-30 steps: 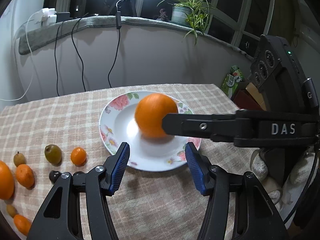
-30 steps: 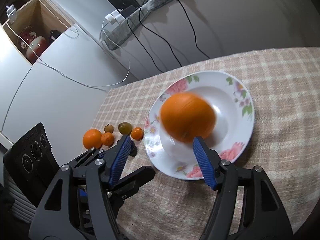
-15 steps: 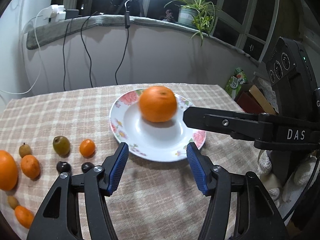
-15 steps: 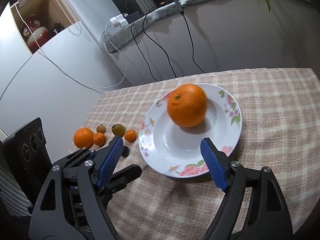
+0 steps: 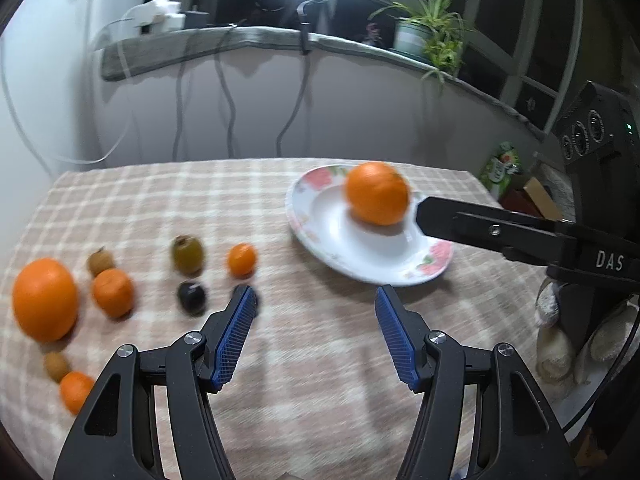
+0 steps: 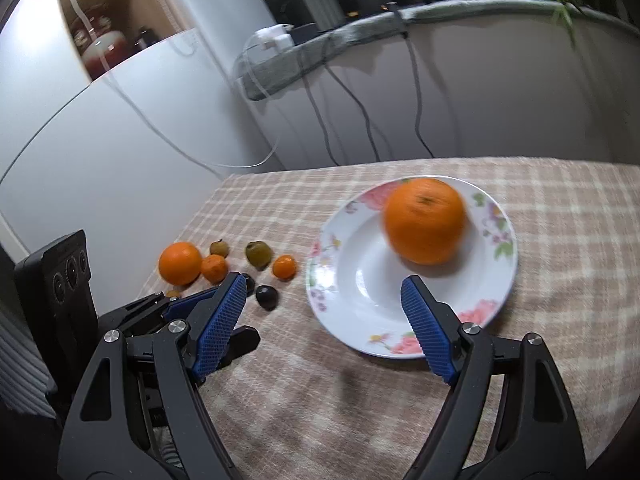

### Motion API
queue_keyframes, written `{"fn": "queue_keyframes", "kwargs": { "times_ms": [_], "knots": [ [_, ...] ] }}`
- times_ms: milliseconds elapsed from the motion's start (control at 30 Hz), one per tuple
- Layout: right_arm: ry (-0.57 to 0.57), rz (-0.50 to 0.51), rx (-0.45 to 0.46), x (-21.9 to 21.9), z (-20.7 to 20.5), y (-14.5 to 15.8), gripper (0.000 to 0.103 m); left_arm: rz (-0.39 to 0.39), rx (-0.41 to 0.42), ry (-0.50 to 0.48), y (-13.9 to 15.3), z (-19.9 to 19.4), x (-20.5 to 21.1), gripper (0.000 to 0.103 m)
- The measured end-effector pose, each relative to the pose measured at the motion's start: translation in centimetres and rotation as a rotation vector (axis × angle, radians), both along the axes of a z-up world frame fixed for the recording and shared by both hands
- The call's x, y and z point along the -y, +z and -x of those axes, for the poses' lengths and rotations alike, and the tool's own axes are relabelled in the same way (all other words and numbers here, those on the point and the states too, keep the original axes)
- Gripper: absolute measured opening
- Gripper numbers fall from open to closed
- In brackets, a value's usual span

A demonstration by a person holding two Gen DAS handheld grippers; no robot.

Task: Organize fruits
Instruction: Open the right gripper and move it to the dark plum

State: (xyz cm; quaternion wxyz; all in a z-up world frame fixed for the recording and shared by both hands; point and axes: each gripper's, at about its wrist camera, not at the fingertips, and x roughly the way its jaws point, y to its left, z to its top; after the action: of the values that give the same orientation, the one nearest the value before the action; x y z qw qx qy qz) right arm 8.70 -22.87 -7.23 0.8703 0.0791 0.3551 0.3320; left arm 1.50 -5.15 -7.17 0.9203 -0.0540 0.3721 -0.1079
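A large orange (image 5: 377, 199) lies on the far side of a white floral plate (image 5: 320, 240), blurred. My right gripper (image 6: 323, 281) stands open just short of the plate's (image 6: 496, 280) near rim, apart from the orange (image 6: 424, 220). One of its black fingers (image 5: 480, 228) reaches in from the right beside that orange. My left gripper (image 5: 314, 294) hovers over bare cloth near the plate's front-left edge; its jaws are opening with nothing between them. Several loose fruits lie to the left: a big orange (image 5: 45, 299), a mandarin (image 5: 113, 292), a green fruit (image 5: 188, 255), a small orange (image 5: 241, 260) and a dark fruit (image 5: 192, 298).
The checked tablecloth (image 5: 320, 380) covers the table, which ends at a white wall with hanging cables (image 5: 296, 108). A potted plant (image 5: 424, 36) stands on the ledge behind. A person's gloved hand (image 5: 560, 344) holds the right gripper. Boxes (image 5: 504, 172) sit beyond the table's right edge.
My right gripper let go of the large orange, widened and drew back; the orange rolled toward the plate's far side. My left gripper swung left, bringing the loose fruits into view.
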Motion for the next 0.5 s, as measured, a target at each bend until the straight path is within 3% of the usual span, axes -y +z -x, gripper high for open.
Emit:
{"fn": "queue_keyframes", "kwargs": {
  "times_ms": [400,500],
  "knots": [
    [0.119,0.105,0.035,-5.5,1.1,-0.9,0.082,-0.008,-0.035,0.177,-1.0,2.8,-5.8,0.062],
    [0.153,0.13,0.045,-7.0,1.4,-1.2,0.073,-0.009,-0.044,0.207,-1.3,3.4,-6.9,0.062]
  ]
}}
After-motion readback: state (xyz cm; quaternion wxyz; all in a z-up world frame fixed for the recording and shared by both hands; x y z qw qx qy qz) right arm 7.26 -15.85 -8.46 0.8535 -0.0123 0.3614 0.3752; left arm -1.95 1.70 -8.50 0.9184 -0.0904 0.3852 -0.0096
